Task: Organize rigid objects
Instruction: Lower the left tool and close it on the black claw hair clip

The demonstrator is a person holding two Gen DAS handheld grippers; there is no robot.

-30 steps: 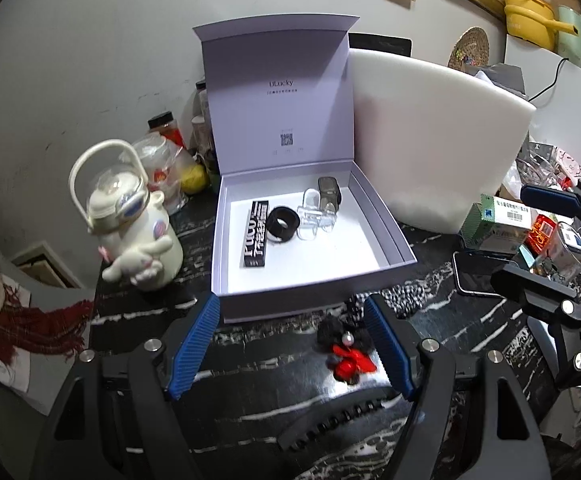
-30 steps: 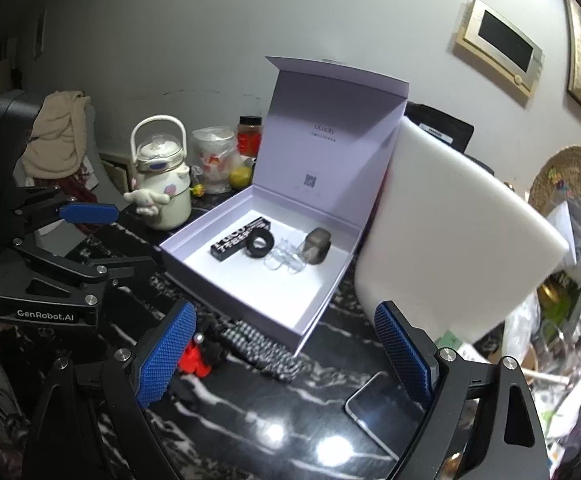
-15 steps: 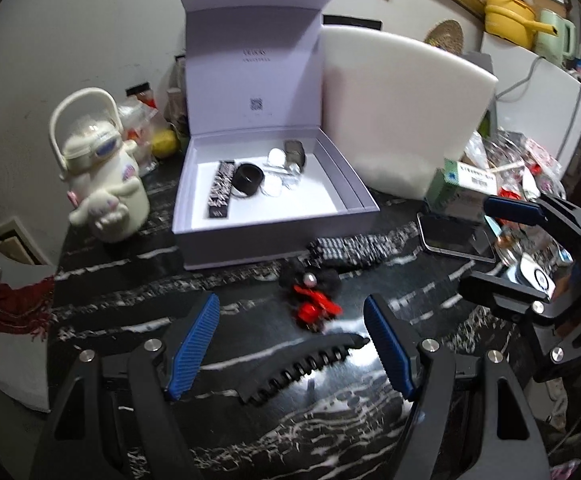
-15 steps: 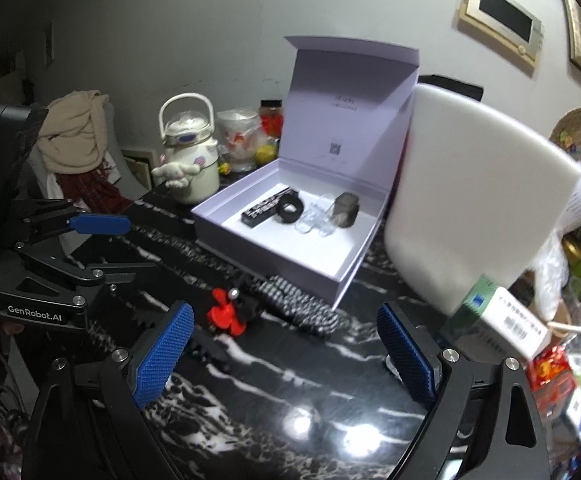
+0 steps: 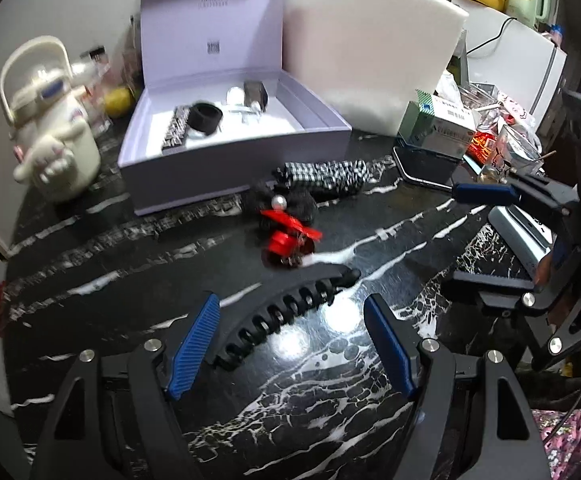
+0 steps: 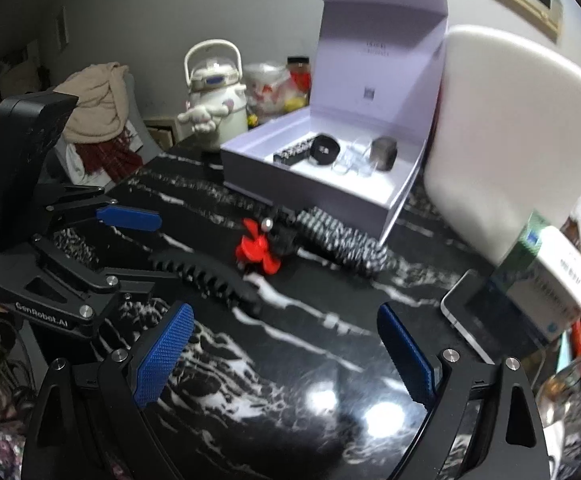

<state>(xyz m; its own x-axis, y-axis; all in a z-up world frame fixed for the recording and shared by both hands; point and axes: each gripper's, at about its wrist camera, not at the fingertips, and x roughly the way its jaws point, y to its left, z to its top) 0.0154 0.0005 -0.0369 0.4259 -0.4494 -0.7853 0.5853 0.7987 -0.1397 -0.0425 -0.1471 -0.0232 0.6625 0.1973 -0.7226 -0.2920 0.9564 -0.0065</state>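
An open lilac gift box sits on the black marble table and holds a black ring, a patterned bar, clear pieces and a dark block. In front of it lie a checkered hair clip, a black-and-red bow clip and a long black claw clip. My left gripper is open, with the claw clip's near end between its fingers, untouched. My right gripper is open and empty above bare table.
A white kettle-shaped jug stands left of the box. A white foam board leans behind the box on its right. A green-white carton and a phone lie at the cluttered right side.
Both grippers have pulled back from the box and dropped lower. The claw clip now lies between my left fingers. Both stay open.
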